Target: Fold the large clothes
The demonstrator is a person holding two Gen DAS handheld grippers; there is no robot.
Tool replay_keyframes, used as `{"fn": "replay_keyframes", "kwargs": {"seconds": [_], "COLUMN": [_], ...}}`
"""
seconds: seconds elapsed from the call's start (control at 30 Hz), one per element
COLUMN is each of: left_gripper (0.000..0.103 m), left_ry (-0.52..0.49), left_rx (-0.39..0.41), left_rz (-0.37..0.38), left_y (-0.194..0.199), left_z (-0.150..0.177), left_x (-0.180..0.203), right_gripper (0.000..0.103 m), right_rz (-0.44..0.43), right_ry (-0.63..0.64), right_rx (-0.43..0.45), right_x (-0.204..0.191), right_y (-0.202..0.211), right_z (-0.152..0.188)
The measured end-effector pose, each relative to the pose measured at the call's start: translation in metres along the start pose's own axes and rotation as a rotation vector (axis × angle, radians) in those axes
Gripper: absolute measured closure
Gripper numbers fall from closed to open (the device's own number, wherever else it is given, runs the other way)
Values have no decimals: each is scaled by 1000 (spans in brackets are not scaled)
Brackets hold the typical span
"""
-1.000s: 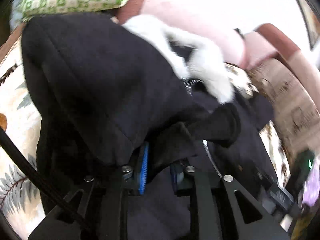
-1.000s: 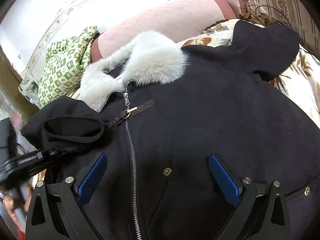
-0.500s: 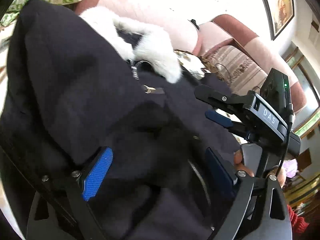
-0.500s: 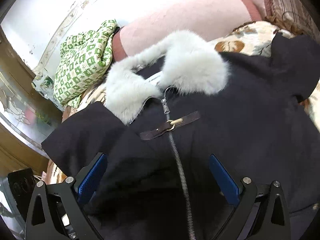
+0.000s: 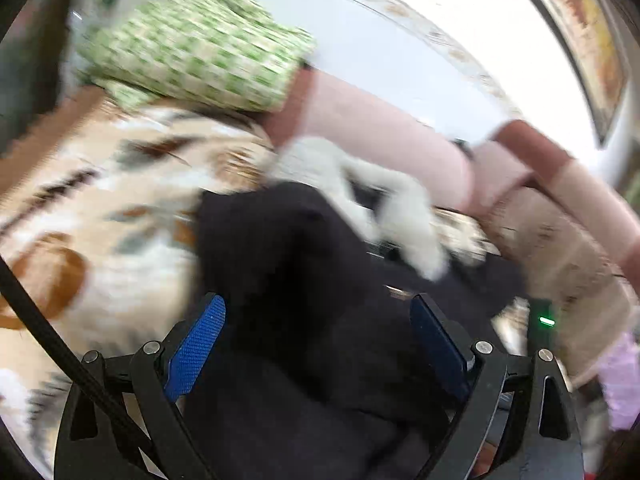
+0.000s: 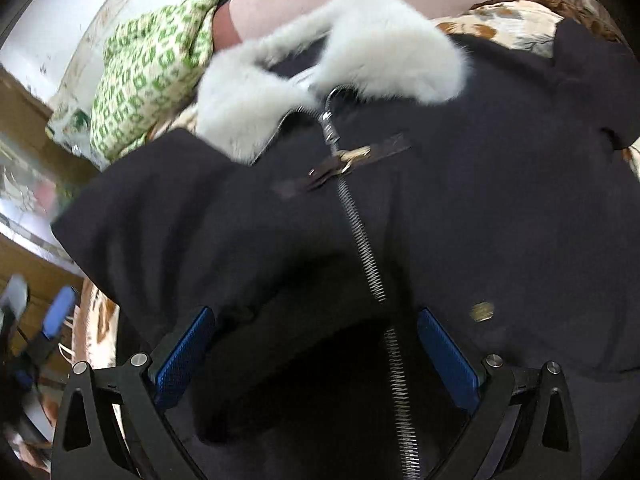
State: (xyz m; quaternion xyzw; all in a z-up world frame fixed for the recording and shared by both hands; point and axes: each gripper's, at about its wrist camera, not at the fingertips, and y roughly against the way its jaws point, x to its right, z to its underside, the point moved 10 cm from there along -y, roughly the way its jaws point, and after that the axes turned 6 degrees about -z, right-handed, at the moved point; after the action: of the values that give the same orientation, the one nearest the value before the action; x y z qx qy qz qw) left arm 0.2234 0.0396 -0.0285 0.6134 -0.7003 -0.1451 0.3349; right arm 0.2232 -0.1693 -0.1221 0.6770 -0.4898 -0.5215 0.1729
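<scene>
The black wool coat with a white fur collar [image 6: 460,184] is laid on the floral-patterned bedspread [image 5: 100,208]. The right gripper [image 6: 316,352] is held wide open above the coat's silver zipper [image 6: 360,236]. The left gripper [image 5: 318,336], likewise spread and empty, is seen over the coat's folded left side; that view is blurred.

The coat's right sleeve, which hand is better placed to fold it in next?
Right, probably. The right tongs hang open over the coat front, nearer that sleeve. The left tongs, also open, sit over its other edge.
</scene>
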Motion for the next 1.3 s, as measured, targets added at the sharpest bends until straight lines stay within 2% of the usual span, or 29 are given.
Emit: {"fn": "replay_keyframes", "kwargs": {"seconds": [0.07, 0.1, 0.13, 0.17, 0.2, 0.23, 0.33, 0.5, 0.6, 0.67, 1.03, 1.3], "left_gripper": [10, 10, 10, 10, 10, 10, 10, 10, 10, 10, 10, 10], "left_ry": [-16, -21, -24, -30, -35, -40, -66, -79, -84, -91, -143, -164], "left_rx": [28, 32, 32, 29, 29, 29, 44, 70, 66, 62, 23, -39], "left_rz": [-73, -83, -87, -94, -100, -107, -151, -214, -244, -264, -357, -379], "left_y": [1, -1, -1, -3, -4, -6, -7, -13, -19, -23, -47, -68], "left_z": [-2, -2, -1, 0, 1, 0, 1, 2, 4, 6, 18, 32], "left_x": [-8, -9, -11, -11, -10, -10, -10, -11, -15, -16, -21, -23], "right_gripper": [3, 7, 26, 57, 69, 81, 90, 95, 96, 96, 97, 97], "right_rz": [30, 52, 67, 88, 116, 129, 170, 454, 594, 648, 837, 939], "right_ry": [23, 50, 78, 116, 146, 162, 206, 352, 392, 399, 412, 440], "right_rx": [9, 24, 29, 25, 16, 15, 55, 158, 210, 223, 250, 181], "right_x": [-6, -8, -11, -14, -14, -13, -12, 0, 14, 24, 69, 105], "right_y": [0, 3, 5, 8, 11, 14, 30, 61, 79, 88, 105, 67], "right_z": [1, -1, -1, -3, -5, -7, -16, -38, -55, -66, -103, -123]}}
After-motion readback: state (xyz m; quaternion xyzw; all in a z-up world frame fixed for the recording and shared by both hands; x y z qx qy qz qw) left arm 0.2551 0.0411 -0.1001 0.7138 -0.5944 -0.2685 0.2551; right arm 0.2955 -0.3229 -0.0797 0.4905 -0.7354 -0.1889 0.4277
